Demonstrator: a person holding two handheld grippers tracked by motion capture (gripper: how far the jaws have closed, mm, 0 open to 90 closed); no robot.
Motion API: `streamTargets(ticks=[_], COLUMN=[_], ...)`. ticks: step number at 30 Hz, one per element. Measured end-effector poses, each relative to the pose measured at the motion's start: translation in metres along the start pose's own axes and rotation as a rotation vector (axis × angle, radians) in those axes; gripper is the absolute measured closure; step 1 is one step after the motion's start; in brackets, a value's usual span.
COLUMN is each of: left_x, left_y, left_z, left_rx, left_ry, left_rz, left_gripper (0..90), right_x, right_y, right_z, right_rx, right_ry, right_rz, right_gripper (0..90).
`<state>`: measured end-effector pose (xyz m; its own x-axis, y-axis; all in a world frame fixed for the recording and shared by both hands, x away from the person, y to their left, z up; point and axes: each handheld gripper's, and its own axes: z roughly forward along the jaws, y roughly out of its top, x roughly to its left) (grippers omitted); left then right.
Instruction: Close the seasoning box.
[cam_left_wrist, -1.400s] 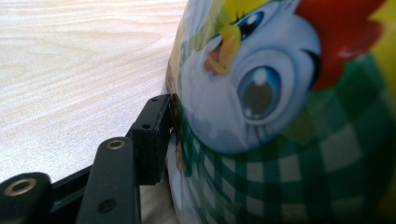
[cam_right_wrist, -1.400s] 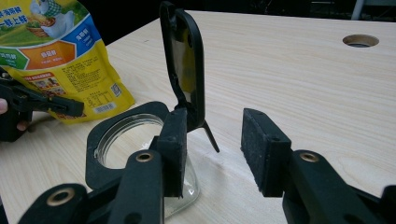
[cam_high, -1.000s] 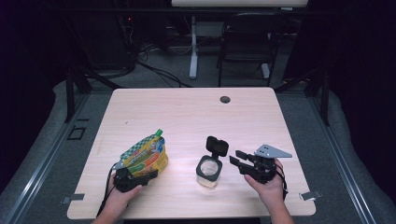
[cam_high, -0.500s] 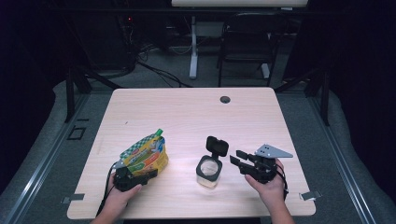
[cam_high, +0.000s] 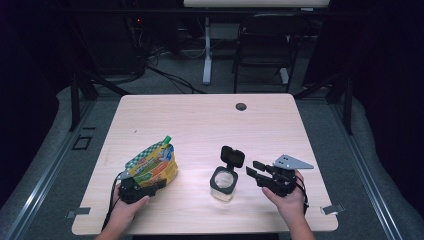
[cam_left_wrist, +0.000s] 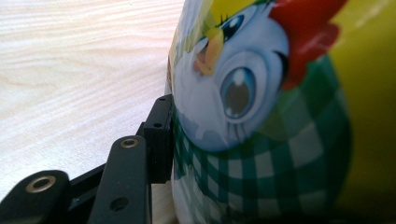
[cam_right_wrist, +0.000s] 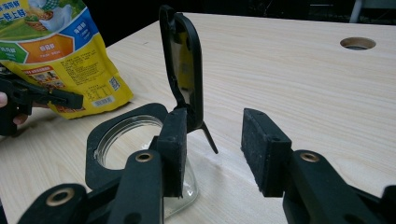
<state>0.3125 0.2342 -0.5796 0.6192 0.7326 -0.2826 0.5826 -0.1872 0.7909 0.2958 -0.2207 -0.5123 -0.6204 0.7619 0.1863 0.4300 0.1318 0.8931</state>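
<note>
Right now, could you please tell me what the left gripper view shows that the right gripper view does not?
Left gripper view: a cartoon chicken's blue eye and red comb on the yellow foil bag, a black finger against it. Right gripper view: the clear glass jar, its black flip lid open, and a round table hole. Both: the bag and the light wooden table.

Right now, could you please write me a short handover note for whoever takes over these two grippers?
Left gripper: jaws have just been closing on the yellow snack bag, one pad against its side.
Right gripper: open, holding nothing, beside the glass jar.
Jar stands at the table's near middle, its black flip lid up, mouth open.
Done: lid opened, bag gripped.
Left, probably: tip the bag's contents into the jar, then close the lid.
</note>
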Motion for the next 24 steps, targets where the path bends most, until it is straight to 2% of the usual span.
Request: streamTargets(ticks=[3,8,17,19,24], left_x=[-0.001,-0.003,-0.01,-0.013,-0.016], left_y=[0.003,0.006,0.012,0.014,0.016], left_z=[-0.003,-0.006,-0.014,-0.017,-0.018], left_rx=[0.005,0.003,-0.03,-0.038,-0.041], left_ry=[0.006,0.013,0.019,0.024,0.028], left_rz=[0.022,0.033,0.059,0.073,0.091], left_gripper=[55.4,55.4,55.4,55.4,55.4], right_x=[0.0,0.0,0.001,0.002,0.002], right_y=[0.0,0.0,0.001,0.001,0.003], right_z=[0.0,0.0,-0.001,-0.001,-0.004], right_rx=[-0.001,-0.003,-0.009,-0.031,-0.043], right_ry=[0.0,0.001,-0.005,-0.005,-0.008], right_rz=[0.0,0.0,-0.005,-0.004,-0.014], right_gripper=[61.0,60.9,60.6,60.6,60.8])
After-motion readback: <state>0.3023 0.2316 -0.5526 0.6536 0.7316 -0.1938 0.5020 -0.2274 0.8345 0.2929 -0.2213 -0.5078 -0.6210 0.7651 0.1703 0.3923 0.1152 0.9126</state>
